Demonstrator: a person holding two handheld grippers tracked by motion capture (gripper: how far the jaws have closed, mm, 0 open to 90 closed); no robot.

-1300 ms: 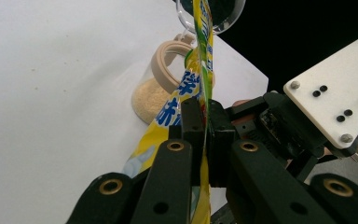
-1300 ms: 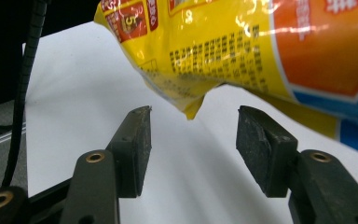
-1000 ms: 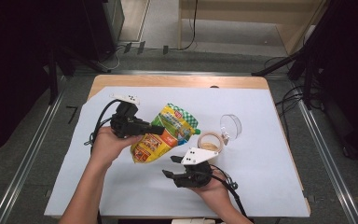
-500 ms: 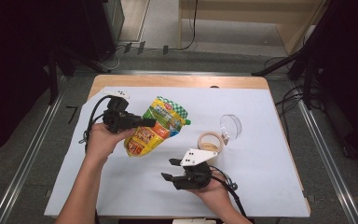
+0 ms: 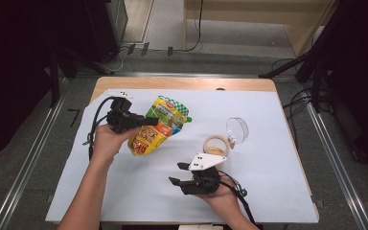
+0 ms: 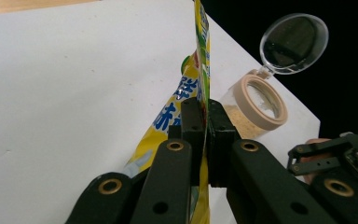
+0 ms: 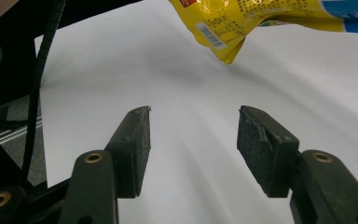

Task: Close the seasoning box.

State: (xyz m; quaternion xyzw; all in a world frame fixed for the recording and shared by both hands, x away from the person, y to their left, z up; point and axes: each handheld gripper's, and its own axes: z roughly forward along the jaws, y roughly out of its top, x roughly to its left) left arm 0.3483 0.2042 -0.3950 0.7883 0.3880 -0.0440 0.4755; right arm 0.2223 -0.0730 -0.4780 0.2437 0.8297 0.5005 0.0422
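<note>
**Pouch lifted, jar waiting open**

The left hand-held gripper is clenched on the edge of a yellow snack pouch, its pads pinching the flat film between them (the left gripper view shows the pouch standing on edge in the jaws). The pouch hangs tilted above the white sheet covering the table, toward the far left part of it, its lower corner clear of the surface. The right hand-held gripper rests near the near edge with its jaws apart and nothing between them. A small jar sits toward the right of the middle, its clear hinged lid flipped open beside it.

The step in hand looks like carrying the pouch toward the jar, probably to pour. The next move likely calls for the free gripper to take the pouch's other end, so it can be opened or steadied over the jar's mouth.
</note>
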